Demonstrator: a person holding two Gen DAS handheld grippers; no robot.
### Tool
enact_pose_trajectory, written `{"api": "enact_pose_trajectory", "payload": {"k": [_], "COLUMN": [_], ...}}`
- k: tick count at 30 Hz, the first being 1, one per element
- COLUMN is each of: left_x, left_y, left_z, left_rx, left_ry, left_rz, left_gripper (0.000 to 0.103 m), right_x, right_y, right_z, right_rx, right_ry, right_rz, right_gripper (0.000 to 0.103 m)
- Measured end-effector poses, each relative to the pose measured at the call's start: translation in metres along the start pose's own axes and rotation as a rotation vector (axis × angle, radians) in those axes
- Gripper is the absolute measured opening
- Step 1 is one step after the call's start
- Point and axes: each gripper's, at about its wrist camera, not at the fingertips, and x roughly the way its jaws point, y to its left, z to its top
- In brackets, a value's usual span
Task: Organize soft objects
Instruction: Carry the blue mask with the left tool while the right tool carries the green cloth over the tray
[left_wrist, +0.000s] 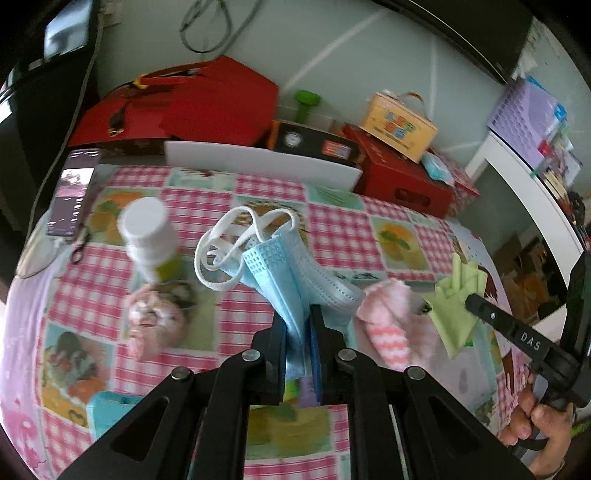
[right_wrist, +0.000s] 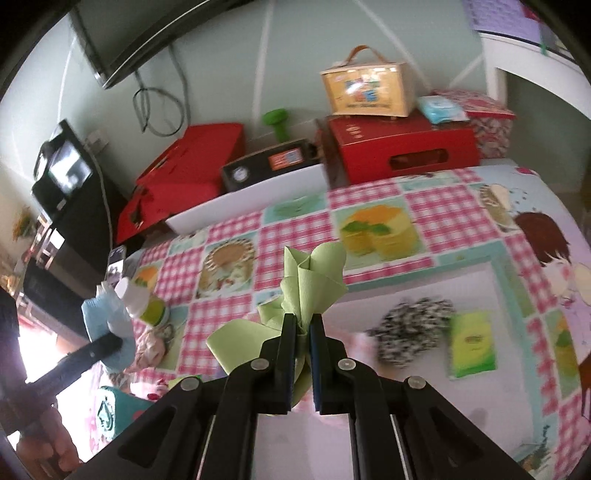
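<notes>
My left gripper (left_wrist: 298, 314) is shut on a blue face mask (left_wrist: 291, 273), whose white ear loops (left_wrist: 229, 243) stick up above the table. In the right wrist view the same mask (right_wrist: 107, 325) hangs at the far left. My right gripper (right_wrist: 303, 325) is shut on a crumpled green cloth (right_wrist: 310, 280), also seen at the right of the left wrist view as the green cloth (left_wrist: 456, 306) beside that gripper (left_wrist: 474, 304). A pink striped sock (left_wrist: 388, 325) lies between them. A black-and-white fuzzy cloth (right_wrist: 410, 328) lies on the table to the right.
A white-capped bottle (left_wrist: 151, 240) stands left of the mask, near a pink crumpled item (left_wrist: 151, 321). A green packet (right_wrist: 471, 343) lies beside the fuzzy cloth. A white tray (left_wrist: 258, 162), red boxes (right_wrist: 402, 147) and a phone (left_wrist: 72, 192) line the table's far edge.
</notes>
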Motion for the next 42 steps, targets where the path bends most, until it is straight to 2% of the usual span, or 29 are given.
{"api": "enact_pose_trajectory", "payload": {"k": [15,21,29,42], "left_x": [0.034,0.043,0.062,0.084], "left_y": [-0.098,-0.123,-0.132,-0.138], "left_z": [-0.018,-0.032,-0.051,-0.085], "left_rx": [0.174,0.231,0.238,0.248], "left_ry": [0.082,0.117,0.193,0.303], "left_rz": [-0.082,-0.105,-0.106,-0.108], "left_gripper": [0.011,0.011,0.011,0.011], "right_x": [-0.051,-0.063,-0.058,-0.03], "right_y": [-0.1,-0.123,-0.133,-0.123], "right_z": [0.009,0.006,-0.005,-0.031], "right_rx": [0.195,0.231,0.231,0.175], "right_ry": [-0.11,-0.121,-0.075,0.048], "right_rz": [-0.125,-0.177,-0.214,-0.201], "right_gripper": [0.008,0.008,0.008,0.008]}}
